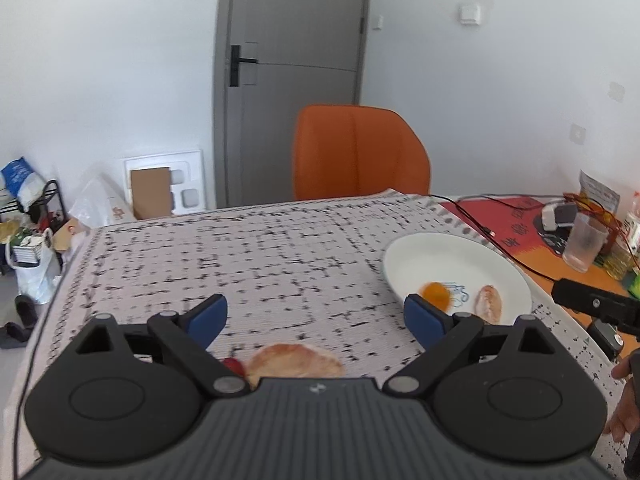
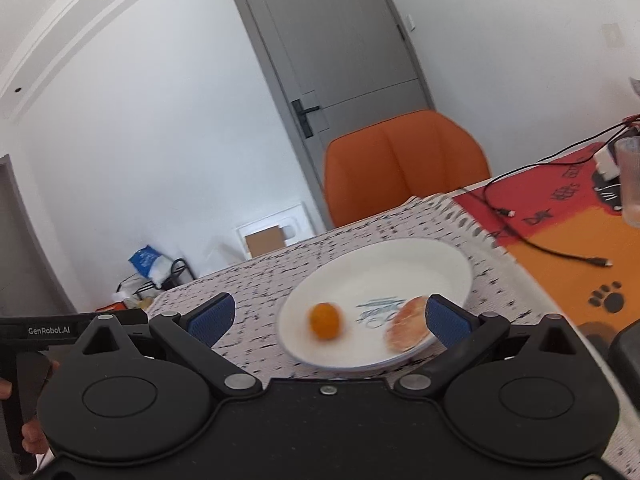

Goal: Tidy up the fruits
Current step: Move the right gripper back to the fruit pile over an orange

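A white plate (image 2: 400,264) sits on the patterned tablecloth, holding a small orange fruit (image 2: 325,320) and a pink-orange grapefruit wedge (image 2: 408,330). My right gripper (image 2: 328,320) is open and empty, hovering just before the plate's near rim. In the left wrist view the plate (image 1: 452,256) lies to the right with the orange fruit (image 1: 436,293) and the wedge (image 1: 489,303). My left gripper (image 1: 316,316) is open and empty above the cloth. Another grapefruit piece (image 1: 294,360) and a small red fruit (image 1: 234,365) lie just under its body, partly hidden.
An orange chair (image 1: 360,152) stands at the table's far edge. To the right lie a red-orange mat (image 2: 568,240), black cables (image 2: 532,236) and a clear plastic cup (image 1: 583,242). The other gripper's body (image 1: 592,304) shows at the right edge.
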A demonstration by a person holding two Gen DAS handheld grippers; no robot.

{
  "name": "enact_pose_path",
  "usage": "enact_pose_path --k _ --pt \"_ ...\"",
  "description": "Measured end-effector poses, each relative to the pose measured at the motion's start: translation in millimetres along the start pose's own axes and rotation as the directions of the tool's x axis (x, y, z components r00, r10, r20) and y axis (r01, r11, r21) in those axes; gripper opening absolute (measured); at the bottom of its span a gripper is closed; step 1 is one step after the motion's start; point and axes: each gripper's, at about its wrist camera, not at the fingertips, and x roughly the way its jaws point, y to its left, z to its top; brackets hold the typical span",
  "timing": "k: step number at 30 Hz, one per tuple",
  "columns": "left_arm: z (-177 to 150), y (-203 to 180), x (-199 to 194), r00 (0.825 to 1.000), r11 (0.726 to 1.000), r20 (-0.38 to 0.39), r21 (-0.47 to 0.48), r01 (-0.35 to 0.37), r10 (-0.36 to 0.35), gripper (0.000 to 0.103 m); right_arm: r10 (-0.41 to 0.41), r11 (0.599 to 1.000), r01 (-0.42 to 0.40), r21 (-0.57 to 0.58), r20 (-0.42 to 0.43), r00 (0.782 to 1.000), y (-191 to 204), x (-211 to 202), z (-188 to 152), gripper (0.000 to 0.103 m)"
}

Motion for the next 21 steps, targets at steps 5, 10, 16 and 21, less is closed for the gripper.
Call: enact_pose_path --k 5,10,16,21 --pt "-6.3 14.6 -16.4 1.000 1.000 0.015 -0.021 -0.023 0.023 0.094 0.017 0.999 -0.017 -0.030 -0.024 1.000 17.7 0.3 -4.8 0.103" --pt "-13.6 24.9 -27.6 0.999 0.999 0.013 -0.030 -0.034 0.035 0.094 0.025 0.999 -0.027 -0.039 -0.053 0.998 28.9 2.1 -7.7 0.103" --pt "-22.0 36.3 -35.2 0.999 0.998 0.010 -0.057 -0.030 0.031 0.094 0.037 0.997 -0.042 -0.065 -0.073 0.997 40.4 4.2 -11.4 0.103" --pt "-29.0 45.1 -38.8 0.999 0.997 0.007 -0.068 -0.034 0.034 0.094 0.056 0.996 -0.063 -0.066 -0.097 0.994 46.7 8.2 -14.8 0.103"
